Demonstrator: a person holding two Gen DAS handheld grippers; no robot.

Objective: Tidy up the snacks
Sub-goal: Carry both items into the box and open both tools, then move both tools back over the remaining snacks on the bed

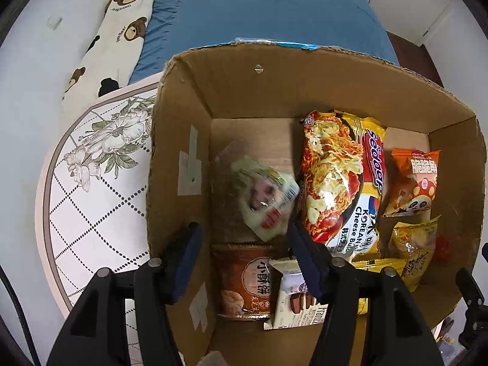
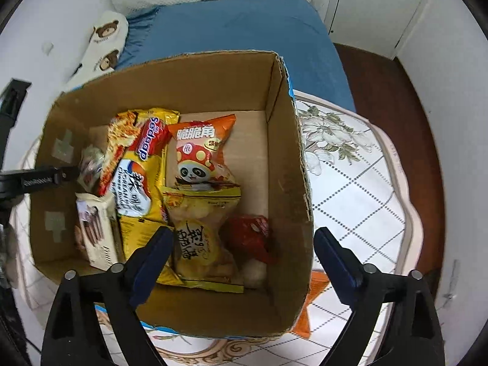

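An open cardboard box (image 1: 244,91) (image 2: 198,85) holds several snacks. My left gripper (image 1: 244,227) hangs over its left side, jaws apart. Just past the fingertips lies a blurred green-and-white packet (image 1: 262,195), not pinched. Below it are a brown cookie cup (image 1: 244,280) and a white wafer box (image 1: 292,299). A yellow noodle pack (image 1: 335,177) (image 2: 137,164), an orange panda bag (image 2: 198,152) and a yellow chip bag (image 2: 198,231) fill the middle. My right gripper (image 2: 244,231) stands wide open above a red packet (image 2: 250,235), clear of it.
The box sits on a round table (image 1: 91,183) (image 2: 366,183) with a floral tile top. An orange wrapper (image 2: 314,305) pokes out beside the box's near right corner. Behind are a blue bed (image 1: 259,9) and a bear-print pillow (image 1: 122,30).
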